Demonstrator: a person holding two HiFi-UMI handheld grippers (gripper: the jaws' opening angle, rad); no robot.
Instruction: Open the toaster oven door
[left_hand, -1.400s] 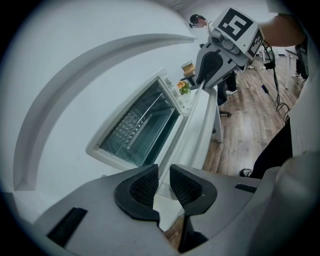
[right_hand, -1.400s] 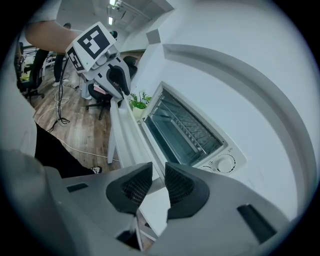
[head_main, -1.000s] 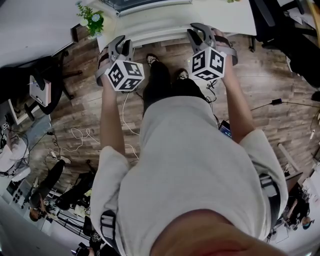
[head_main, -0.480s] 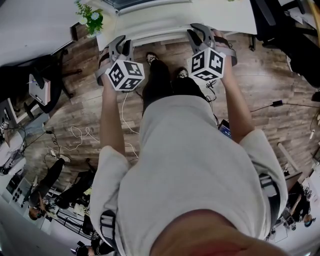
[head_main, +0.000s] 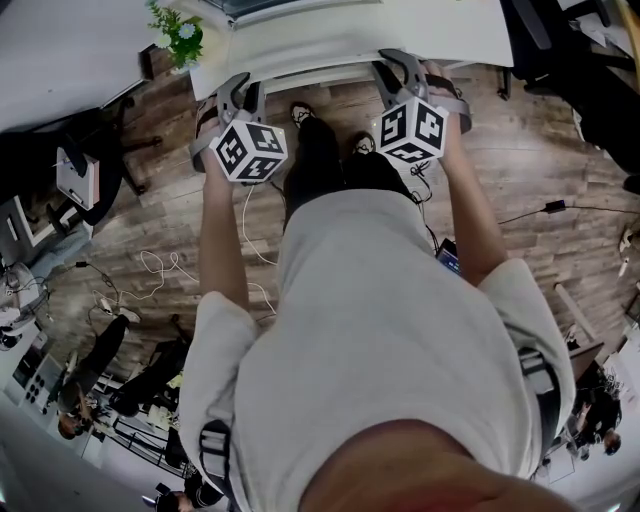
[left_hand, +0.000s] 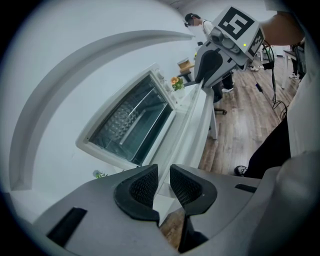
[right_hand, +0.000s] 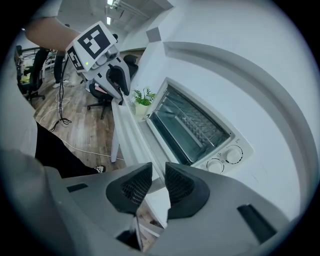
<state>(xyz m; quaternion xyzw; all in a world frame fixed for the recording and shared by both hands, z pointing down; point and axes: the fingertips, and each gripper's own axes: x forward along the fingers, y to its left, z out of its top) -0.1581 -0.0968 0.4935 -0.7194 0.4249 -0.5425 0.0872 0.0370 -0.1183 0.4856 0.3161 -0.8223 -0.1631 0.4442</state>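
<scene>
1. Oven (right_hand: 197, 125) stands on the white table (head_main: 330, 40), back against the wall and front toward the person.
2. Its glass door (left_hand: 131, 122) looks shut, lying flush in the frame, with the rack showing through the glass.
3. Two knobs (right_hand: 225, 159) sit on the panel beside the door, on the person's right.
4. Left gripper (head_main: 243, 92) is held up at the table's front edge, in front of the oven and well apart from it.
5. Its jaws stand a little apart with only a narrow gap; nothing is between them, and the pads touch neither the door nor the table.
6. Right gripper (head_main: 395, 68) is at the same edge, level with the left one and further to the person's right.
7. Its jaws too are slightly parted and hold nothing; only the table edge shows through the gap.
8. Neither gripper touches the oven.
9. A small plant (head_main: 178, 32) stands on the table's left end, just beside the oven.
10. The person stands on a wood floor (head_main: 540, 170), with loose cables (head_main: 150, 275) lying on it to the left.
</scene>
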